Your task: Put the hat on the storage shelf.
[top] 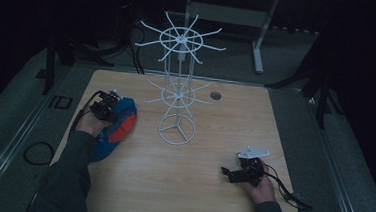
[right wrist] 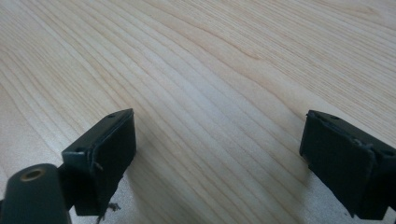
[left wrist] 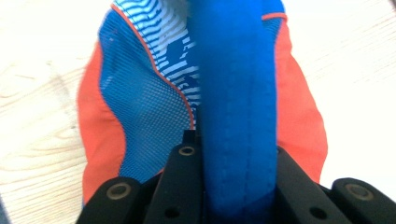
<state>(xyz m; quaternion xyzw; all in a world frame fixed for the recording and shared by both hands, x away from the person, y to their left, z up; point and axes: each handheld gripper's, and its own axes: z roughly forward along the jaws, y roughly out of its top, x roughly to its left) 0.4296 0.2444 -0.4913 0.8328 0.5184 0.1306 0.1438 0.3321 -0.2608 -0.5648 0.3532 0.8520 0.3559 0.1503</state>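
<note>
Lying at the table's (top: 180, 185) left edge, the cap (top: 119, 126) is blue with orange panels and a striped mesh section. Its blue brim (left wrist: 238, 102) stands on edge between the left gripper's (top: 107, 105) jaws, which are clamped on it. Just right of the cap stands a white wire rack (top: 179, 85), apart from it. Near the right front corner, the right gripper (right wrist: 219, 158) rests over bare wood, jaws wide, holding nothing.
</note>
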